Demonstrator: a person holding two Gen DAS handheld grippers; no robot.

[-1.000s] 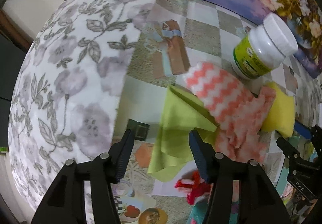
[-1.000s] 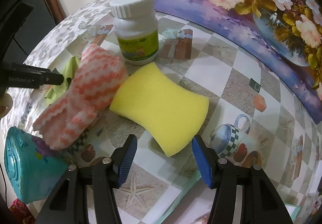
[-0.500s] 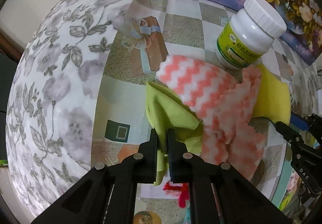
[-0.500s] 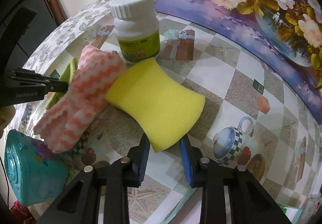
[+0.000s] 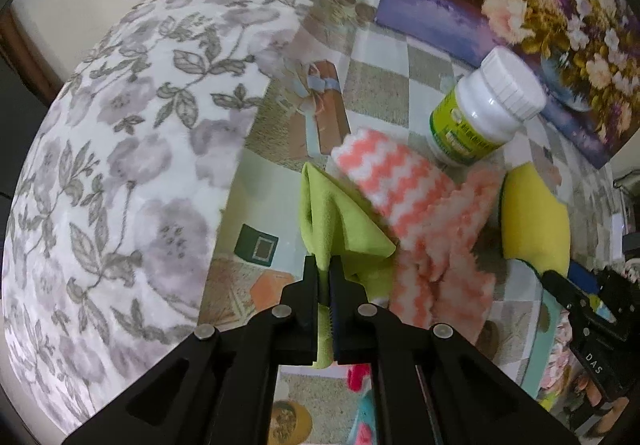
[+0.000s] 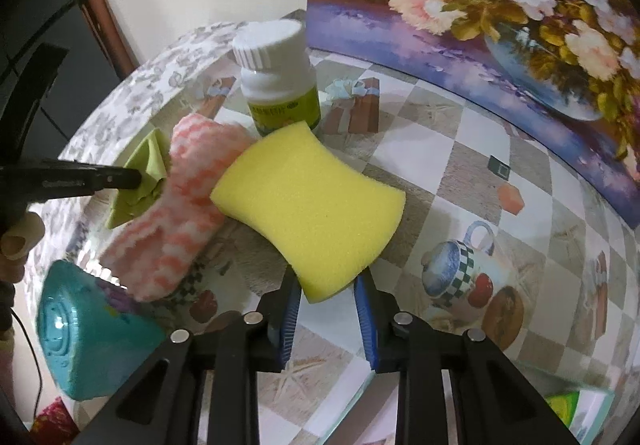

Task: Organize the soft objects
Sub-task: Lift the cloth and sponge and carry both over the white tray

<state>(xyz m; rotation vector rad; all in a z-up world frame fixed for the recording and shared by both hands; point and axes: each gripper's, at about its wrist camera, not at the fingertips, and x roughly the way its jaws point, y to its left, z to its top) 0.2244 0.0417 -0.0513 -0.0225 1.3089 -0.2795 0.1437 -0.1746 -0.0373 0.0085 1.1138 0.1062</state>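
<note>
1. Since a second ago both my grippers have closed: my left gripper (image 5: 325, 277), which stood wide over the cloth edge, now pinches a fold of the lime-green microfibre cloth (image 5: 340, 229), and my right gripper's (image 6: 326, 295) jaws have just been closing onto the near corner of the yellow waisted foam sponge (image 6: 308, 205)
2. The green cloth lies on the patterned glass tabletop (image 5: 256, 205), its far part tucked under the pink-and-white zigzag fleece cloth (image 5: 404, 185), which rests against the sponge; a white-capped pill bottle with a green label (image 5: 480, 113) stands just behind them
3. What the next move turns on: the cloth runs straight ahead of my left jaws, still trapped under the fleece on its right, so I judge a lift toward me and leftward should free it
4. The sponge's long axis runs away from my right gripper, up and to the left; only its corner is clamped
5. Both grippers point steeply down at the table
</note>
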